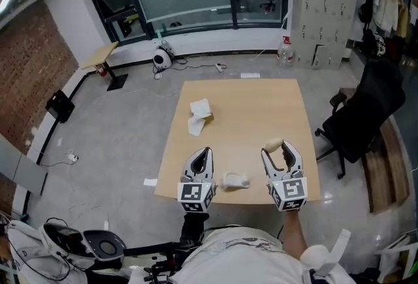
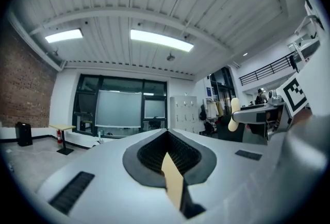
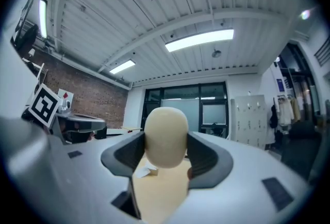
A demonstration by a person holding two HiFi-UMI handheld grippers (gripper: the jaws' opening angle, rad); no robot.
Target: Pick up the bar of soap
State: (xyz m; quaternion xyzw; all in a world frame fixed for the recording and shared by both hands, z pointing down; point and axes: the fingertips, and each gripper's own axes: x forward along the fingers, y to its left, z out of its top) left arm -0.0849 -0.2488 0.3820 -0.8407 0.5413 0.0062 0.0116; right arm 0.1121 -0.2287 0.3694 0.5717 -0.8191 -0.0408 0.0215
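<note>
Floor [image 1: 124, 139], smooth grey concrete, lies open all along the left edge of the table [image 1: 261, 106], so you have the most room on that side. The table is a pale wood slab with a flat matte top and straight edges. Your two grippers reach in over its near edge, one toward each near corner. Your left gripper [image 1: 204, 151] is by the near left corner. Its ribbed, dark-lined jaws are drawn together to a thin slit, with nothing between them but a sliver of tabletop beyond. Farther out on the left half lies a torn wrapping [image 1: 200, 116], white paper with a brown cardboard flap, well apart from both grippers. Between the grippers, close to the near edge, rests a small crumpled white wad [image 1: 235, 181] that neither gripper touches. Your right gripper [image 1: 279, 148] has its jaws parted just to the width of the bar of soap [image 3: 166, 135] and pressed on it from both sides. The soap is cream, smooth and round-ended, and it stands up past the jaw tips with wood showing below it. The far half of the tabletop is open wood. Just beyond the table's right edge stands a black office chair [image 1: 362, 113], so you have less room on that side.
</note>
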